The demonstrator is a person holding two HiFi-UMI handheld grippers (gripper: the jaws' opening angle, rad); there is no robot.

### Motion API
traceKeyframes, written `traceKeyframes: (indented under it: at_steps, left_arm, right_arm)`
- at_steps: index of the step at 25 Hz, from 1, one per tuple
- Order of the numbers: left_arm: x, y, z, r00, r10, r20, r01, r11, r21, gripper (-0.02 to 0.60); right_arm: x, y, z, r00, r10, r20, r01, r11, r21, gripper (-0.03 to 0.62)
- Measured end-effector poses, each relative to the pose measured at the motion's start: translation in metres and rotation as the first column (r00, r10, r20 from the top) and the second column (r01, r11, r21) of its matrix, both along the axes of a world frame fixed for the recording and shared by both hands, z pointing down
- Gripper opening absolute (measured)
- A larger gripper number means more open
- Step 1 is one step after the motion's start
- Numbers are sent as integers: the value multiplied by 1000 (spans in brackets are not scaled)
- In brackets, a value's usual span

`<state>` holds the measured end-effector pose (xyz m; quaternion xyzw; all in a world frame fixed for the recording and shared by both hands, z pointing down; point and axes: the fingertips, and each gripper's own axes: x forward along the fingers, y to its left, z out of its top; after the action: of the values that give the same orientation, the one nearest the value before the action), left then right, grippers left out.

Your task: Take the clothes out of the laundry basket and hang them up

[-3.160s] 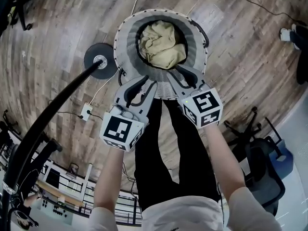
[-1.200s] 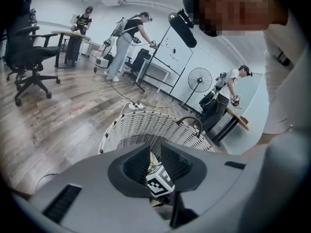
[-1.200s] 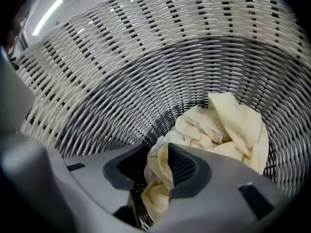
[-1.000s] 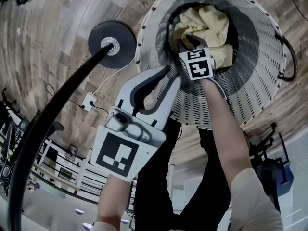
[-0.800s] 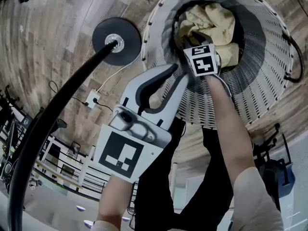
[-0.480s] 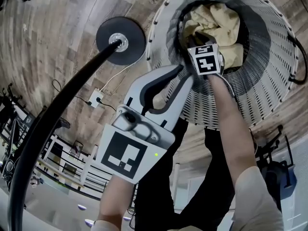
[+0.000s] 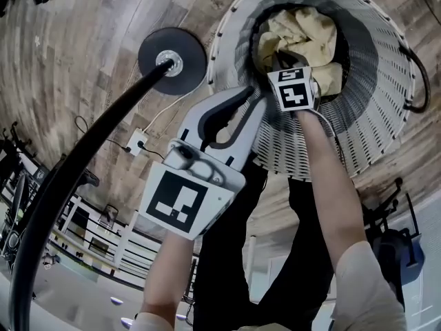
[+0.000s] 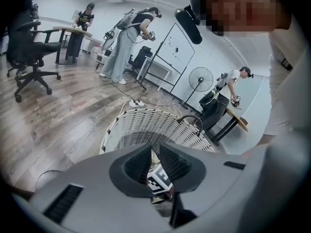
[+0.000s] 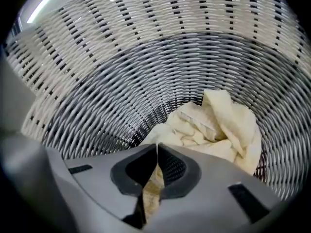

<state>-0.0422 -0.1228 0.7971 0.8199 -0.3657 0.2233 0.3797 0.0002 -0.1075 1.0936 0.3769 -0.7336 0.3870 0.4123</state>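
Now, basket (image 7: 375,133) beside stand (image 7: 172,61), right tool (image 9: 156,153) just clamped on cloth (image 9: 221,125), left tool (image 8: 155,154) narrowing, ajar, empty

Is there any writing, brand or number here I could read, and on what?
No readable words or numbers.
White cube on the right gripper: black square code pattern, not writing.
White cube on the left gripper: the same.
Whiteboard by the far wall: marks too small to read.

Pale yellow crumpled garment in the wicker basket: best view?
Right gripper view: pale yellow garment close up, right gripper just closed on its fold. Head view: partly behind that gripper. Left gripper view: barely a sliver.
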Motion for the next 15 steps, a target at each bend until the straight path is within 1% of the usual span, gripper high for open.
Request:
traceKeyframes:
  at_steps: [5, 11, 15]
  left_arm:
    - [3, -4, -8, 1000, -30, -4, 30, 999, 18, 66]
    - [9, 10, -26, 1000, -4, 12, 4, 1000, 2, 66]
    - [15, 16, -41, 1000, -8, 12, 8, 1000, -5, 66]
  right_arm:
    - [11, 1, -31, 1000, 19, 9, -19, 1000, 0, 12]
    - [25, -1, -83, 999, 43, 24, -43, 999, 31, 12]
    - [35, 2, -121, 999, 41, 35, -42, 998, 36, 12]
